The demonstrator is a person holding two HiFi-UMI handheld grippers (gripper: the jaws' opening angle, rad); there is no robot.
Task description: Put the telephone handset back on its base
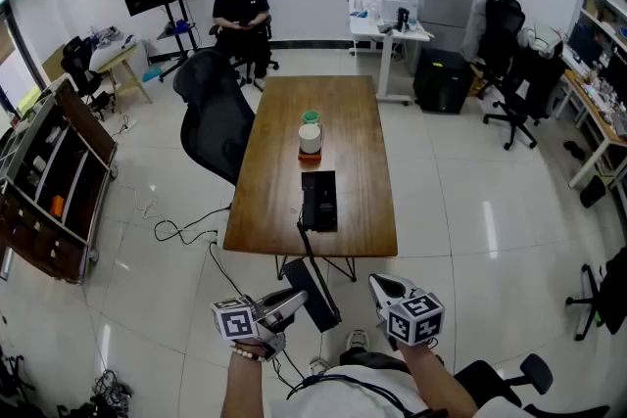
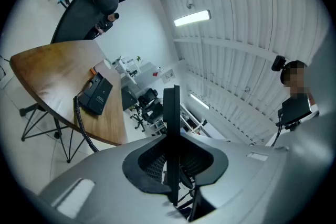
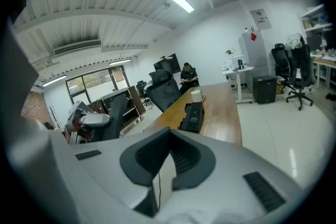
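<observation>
Head view | left tongs (image 1: 290,304) grip handset (image 1: 317,302) | base (image 1: 319,201) print unreadable

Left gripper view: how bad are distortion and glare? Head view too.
Left gripper view: strong fisheye, the table edge bows, corners go black, the ceiling lamp is blown out, and the handset is only a dark silhouette. Head view: milder bend, with lamp glare streaks on the floor.
</observation>
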